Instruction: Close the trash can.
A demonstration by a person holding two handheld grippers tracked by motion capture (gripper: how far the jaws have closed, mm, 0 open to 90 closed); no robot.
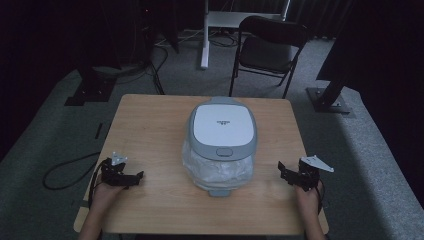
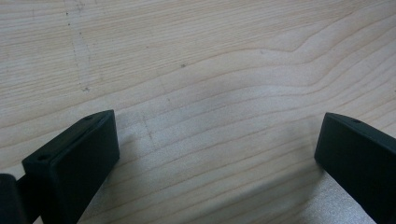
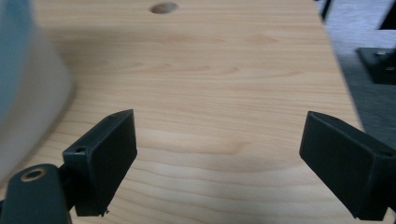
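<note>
A white and grey rice cooker with its lid down stands in the middle of the wooden table; its blurred side fills the left of the right gripper view. My left gripper rests near the table's front left, open, with bare wood between its jaws. My right gripper sits near the front right, open, jaws wide over bare wood. Neither gripper touches the cooker.
A black folding chair stands beyond the table's far edge, next to a white desk leg. Black stand bases sit on the grey carpet at both sides. A cable loops on the floor at left.
</note>
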